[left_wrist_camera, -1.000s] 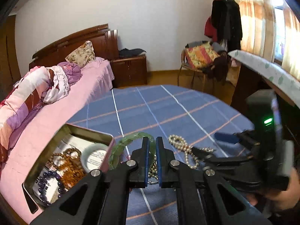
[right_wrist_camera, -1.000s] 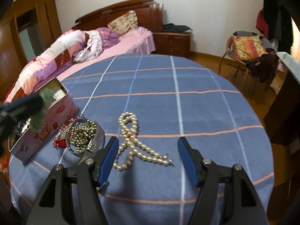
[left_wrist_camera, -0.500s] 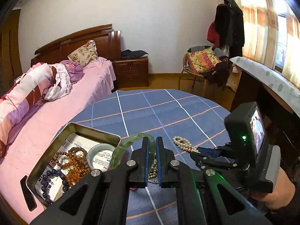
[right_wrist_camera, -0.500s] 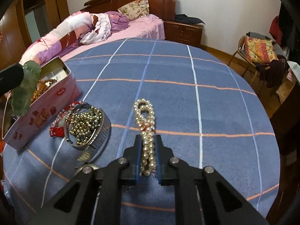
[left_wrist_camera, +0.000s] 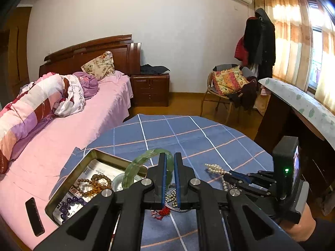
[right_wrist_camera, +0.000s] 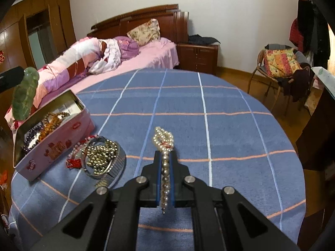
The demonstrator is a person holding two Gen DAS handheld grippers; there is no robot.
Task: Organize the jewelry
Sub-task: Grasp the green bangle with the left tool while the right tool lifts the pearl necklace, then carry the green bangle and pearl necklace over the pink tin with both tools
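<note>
My left gripper (left_wrist_camera: 169,159) is shut on a green jade bangle (left_wrist_camera: 142,164) and holds it in the air above the open tin box (left_wrist_camera: 88,163); the bangle also shows in the right wrist view (right_wrist_camera: 25,96). My right gripper (right_wrist_camera: 165,156) is shut on a pearl necklace (right_wrist_camera: 163,140) and holds it just above the blue checked tablecloth (right_wrist_camera: 209,115). The tin box (right_wrist_camera: 52,150) holds brown and purple bead bracelets (left_wrist_camera: 92,185). The right gripper also shows in the left wrist view (left_wrist_camera: 236,176).
A pile of gold beads, a metal watch band and a red cord (right_wrist_camera: 100,159) lies on the cloth beside the box. A pink bed (left_wrist_camera: 62,125) stands left of the table. A chair with a cushion (left_wrist_camera: 228,83) and a desk (left_wrist_camera: 303,108) stand to the right.
My right gripper has shut on the pearl necklace and lifted it off the cloth. My left gripper has risen with the bangle and hangs higher above the box.
</note>
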